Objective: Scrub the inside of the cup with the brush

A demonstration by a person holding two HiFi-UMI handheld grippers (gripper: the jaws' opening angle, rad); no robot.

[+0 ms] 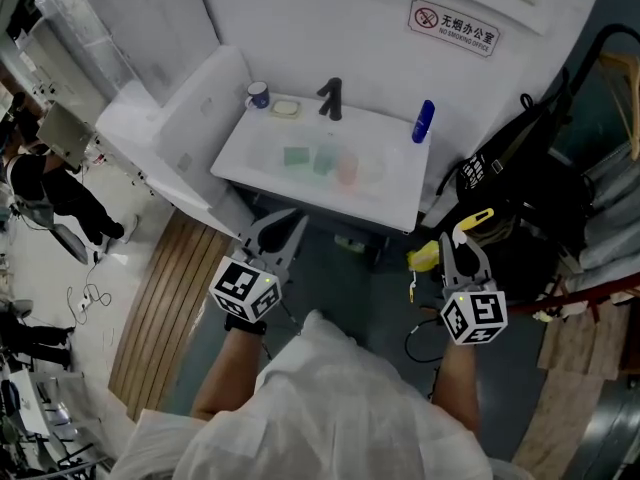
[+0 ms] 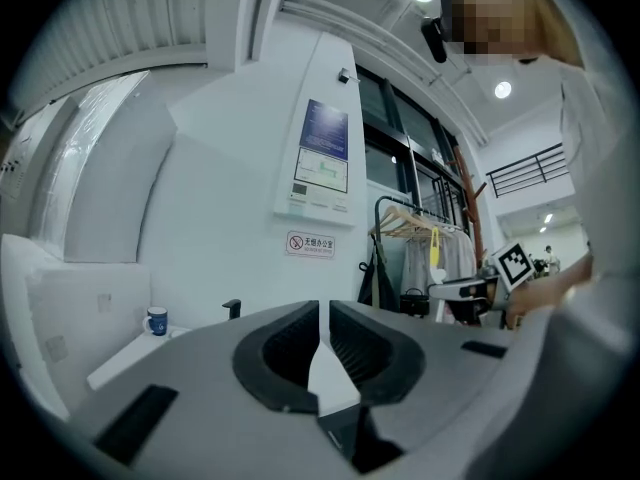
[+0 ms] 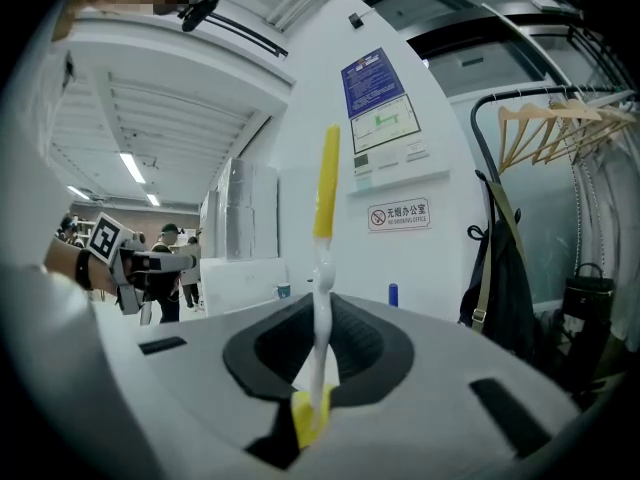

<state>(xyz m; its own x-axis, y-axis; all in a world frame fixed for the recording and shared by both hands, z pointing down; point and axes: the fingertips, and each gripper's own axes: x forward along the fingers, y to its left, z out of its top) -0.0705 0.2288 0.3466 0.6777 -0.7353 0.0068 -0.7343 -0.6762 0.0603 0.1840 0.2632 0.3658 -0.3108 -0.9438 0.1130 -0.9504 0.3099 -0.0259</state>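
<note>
A blue and white cup (image 1: 258,94) stands at the far left corner of the white table (image 1: 400,200), well ahead of both grippers; it is also small in the left gripper view (image 2: 156,320). My right gripper (image 1: 462,241) is shut on a brush (image 1: 472,220) with a white stem and yellow end, which sticks up between the jaws (image 3: 323,238). My left gripper (image 1: 289,220) is shut with nothing in it, its jaws meeting edge to edge (image 2: 322,336). Both grippers hang in front of the table's near edge, apart from it.
On the table are a black tap-like fitting (image 1: 331,98), a blue bottle (image 1: 423,121) and pale translucent items (image 1: 320,160). A black bag (image 1: 510,183) hangs on a rack to the right. Wooden slats (image 1: 165,303) lie on the floor at left. People stand far left.
</note>
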